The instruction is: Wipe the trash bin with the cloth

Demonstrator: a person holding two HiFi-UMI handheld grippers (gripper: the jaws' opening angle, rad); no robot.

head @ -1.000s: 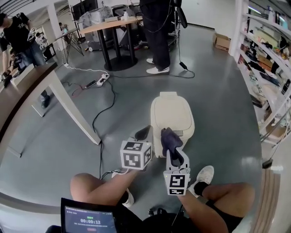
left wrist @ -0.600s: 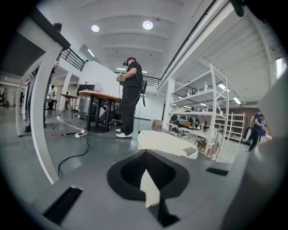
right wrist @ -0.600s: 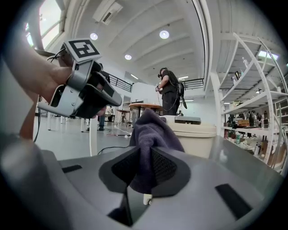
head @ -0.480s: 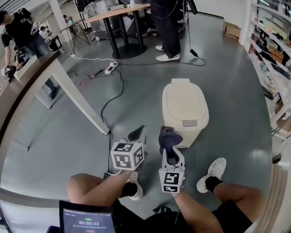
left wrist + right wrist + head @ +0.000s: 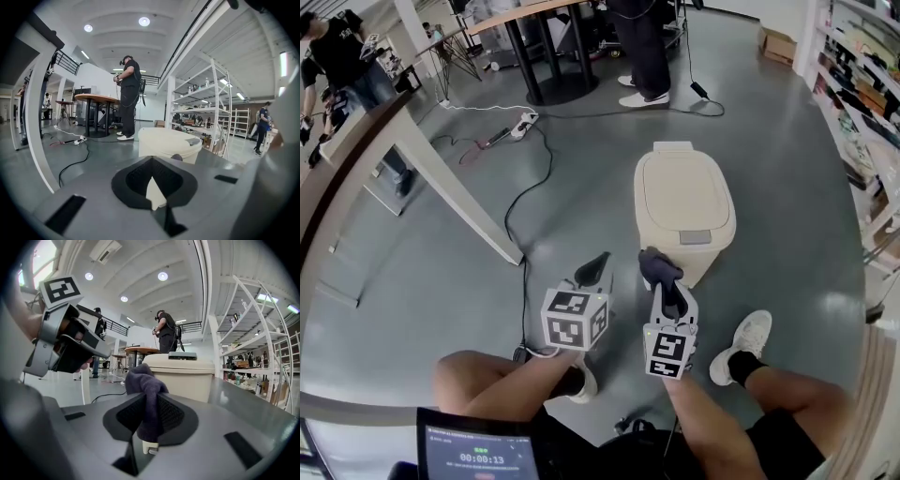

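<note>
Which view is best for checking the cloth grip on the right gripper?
Right gripper view: close up, the cloth hangs clamped between the jaws of the right gripper. Head view shows it only as a small dark bundle near the trash bin. Left gripper view doesn't show it clearly.

A glossy grey concrete floor (image 5: 787, 169) spreads ahead of me. A thin black cable (image 5: 525, 291) snakes across it from a white power strip (image 5: 522, 123). Beyond stands a round wooden table on black legs (image 5: 534, 11), with a standing person in dark trousers and white shoes (image 5: 639, 47) beside it. A wooden desk on a slanted white leg (image 5: 441, 183) lies to my left, white metal shelving (image 5: 862, 94) to my right. A black tablet showing a timer (image 5: 478, 450) sits below me.
</note>
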